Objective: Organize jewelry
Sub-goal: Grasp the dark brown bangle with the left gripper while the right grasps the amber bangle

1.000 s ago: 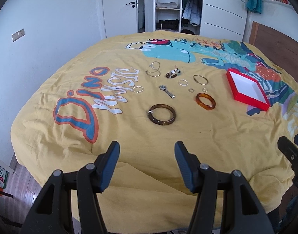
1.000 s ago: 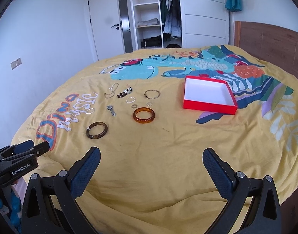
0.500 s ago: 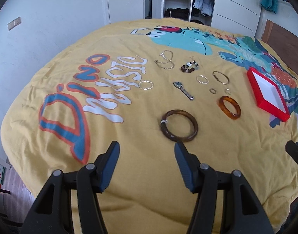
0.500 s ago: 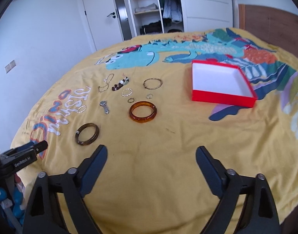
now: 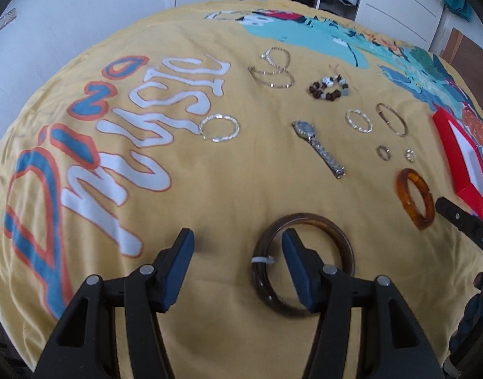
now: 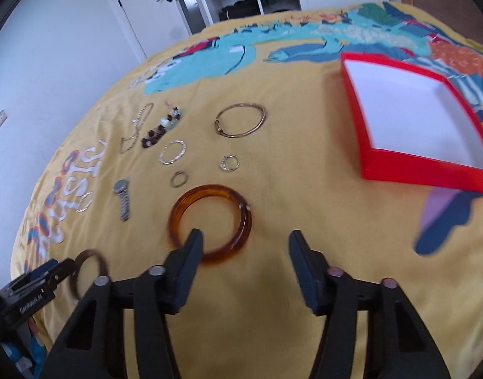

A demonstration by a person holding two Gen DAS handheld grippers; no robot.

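Both claws have dropped toward bangles (seemingly untouched): right claw (image 6: 244, 243) narrowing, left claw (image 5: 236, 243) apart.

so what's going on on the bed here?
A person holds a two-finger tool in each hand over jewelry spread on a yellow bedspread. The left tool is at the dark brown bangle, the right tool, jaws just closing, at the amber bangle. Nothing is gripped; the red box is empty.
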